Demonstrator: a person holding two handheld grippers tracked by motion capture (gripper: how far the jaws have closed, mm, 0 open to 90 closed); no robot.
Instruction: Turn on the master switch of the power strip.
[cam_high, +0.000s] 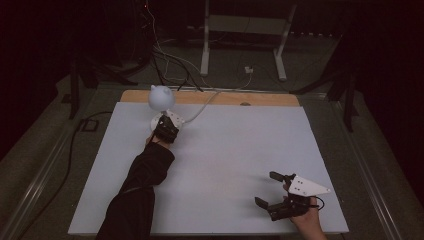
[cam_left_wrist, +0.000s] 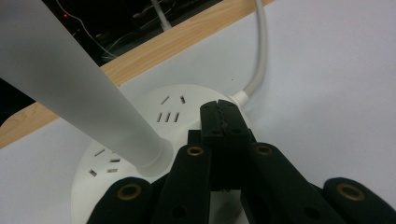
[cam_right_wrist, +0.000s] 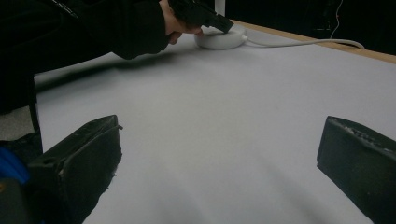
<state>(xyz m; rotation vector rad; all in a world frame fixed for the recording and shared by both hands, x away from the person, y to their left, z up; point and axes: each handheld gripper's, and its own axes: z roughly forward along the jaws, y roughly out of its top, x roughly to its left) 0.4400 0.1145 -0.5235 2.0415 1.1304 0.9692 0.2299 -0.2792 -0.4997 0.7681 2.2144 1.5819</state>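
In the high view, the left gripper (cam_high: 166, 127) rests on the white lamp base (cam_high: 161, 121) at the far left of the table (cam_high: 230, 165). The right gripper (cam_high: 274, 191) waits near right, jaws spread and empty.

In the left gripper view, the clenched jaws press down on the base beside the stem (cam_left_wrist: 93, 105), probably on a switch; whether it has triggered I cannot tell.

In the right gripper view, the base sits far off, cord (cam_right_wrist: 303, 43) trailing right.

Left arm: long black sleeve (cam_high: 137, 185), loose, reaching to the wrist. Left gripper (cam_left_wrist: 223, 114): matte black, jaws with fine ridged inner faces; broad black linkage bars carrying brass-coloured round bushings at the pivots. Right gripper (cam_high: 270, 189): black body, two blunt black jaws, light grey three-cornered plate on top with small dark holes. Thin dark cable trails at its rear.
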